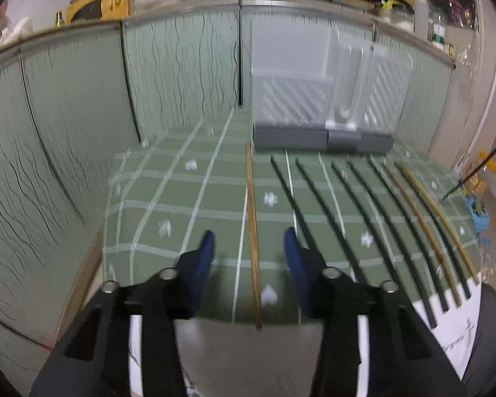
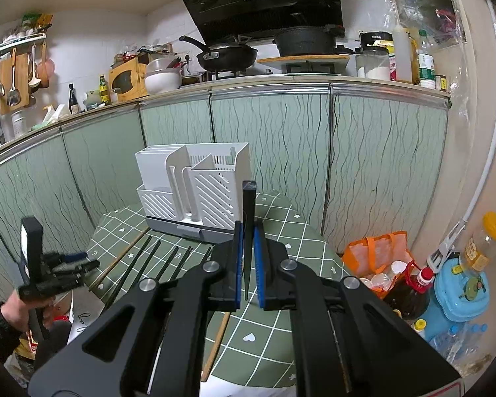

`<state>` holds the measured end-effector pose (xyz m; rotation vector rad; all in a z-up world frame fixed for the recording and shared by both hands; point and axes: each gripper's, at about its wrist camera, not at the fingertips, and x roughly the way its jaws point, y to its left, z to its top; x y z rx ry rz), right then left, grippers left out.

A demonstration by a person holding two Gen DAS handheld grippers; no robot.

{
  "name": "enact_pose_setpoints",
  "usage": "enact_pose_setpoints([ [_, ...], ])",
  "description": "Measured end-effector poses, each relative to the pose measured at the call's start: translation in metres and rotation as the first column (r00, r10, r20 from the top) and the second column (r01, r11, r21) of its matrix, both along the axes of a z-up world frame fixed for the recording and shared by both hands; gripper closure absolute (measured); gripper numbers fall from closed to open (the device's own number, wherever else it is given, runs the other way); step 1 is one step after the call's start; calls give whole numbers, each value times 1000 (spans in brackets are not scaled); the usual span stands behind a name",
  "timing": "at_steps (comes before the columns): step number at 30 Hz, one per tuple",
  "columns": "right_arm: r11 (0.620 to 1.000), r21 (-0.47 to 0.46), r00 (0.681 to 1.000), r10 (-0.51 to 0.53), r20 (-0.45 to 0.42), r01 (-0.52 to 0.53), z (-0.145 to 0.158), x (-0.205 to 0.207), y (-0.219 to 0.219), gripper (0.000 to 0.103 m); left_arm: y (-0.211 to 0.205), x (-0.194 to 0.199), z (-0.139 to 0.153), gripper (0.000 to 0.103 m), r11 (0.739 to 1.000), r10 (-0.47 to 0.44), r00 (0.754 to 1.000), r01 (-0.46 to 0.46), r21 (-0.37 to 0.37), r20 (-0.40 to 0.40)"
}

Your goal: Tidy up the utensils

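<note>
Plainly, the bamboo chopstick (image 1: 253, 231) lies on the green checked cloth (image 1: 168, 198), between the left gripper (image 1: 248, 248)'s unclenched fingers, untouched; clamping off-centre could roll it aside; the right gripper (image 2: 248, 261) clenches a dark chopstick (image 2: 249, 231) upright, which may slip before reaching the white holder (image 2: 195, 192).

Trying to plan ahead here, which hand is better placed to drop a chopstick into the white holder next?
Probably right. The right tongs already clamp a black chopstick upright, facing the white holder. The left tongs only straddle a wooden chopstick on the table.
</note>
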<state>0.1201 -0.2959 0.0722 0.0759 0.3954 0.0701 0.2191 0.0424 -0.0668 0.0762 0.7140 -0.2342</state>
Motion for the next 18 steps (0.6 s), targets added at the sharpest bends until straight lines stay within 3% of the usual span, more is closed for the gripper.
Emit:
enact_pose_setpoints([
  [5,1000,9,1000,-7,4,7,0,-5,-3,97,-6,-2,-25,90,1000,-20,998,21,15,-61],
  [7,1000,13,1000,-8,3,8,0,-6,-5,97,-10,-5,-28,95,999,-8,999,9,42,-41],
  [13,1000,20,1000,-9,-3,9,-3,-8,-6,97,-16,-8,-30,96,997,22,1000,-21,79,-21],
  [18,1000,24,1000,-4,-4,4,-3,-8,-5,97,-10,-12,-17,96,999,25,1000,-25,48,-7],
])
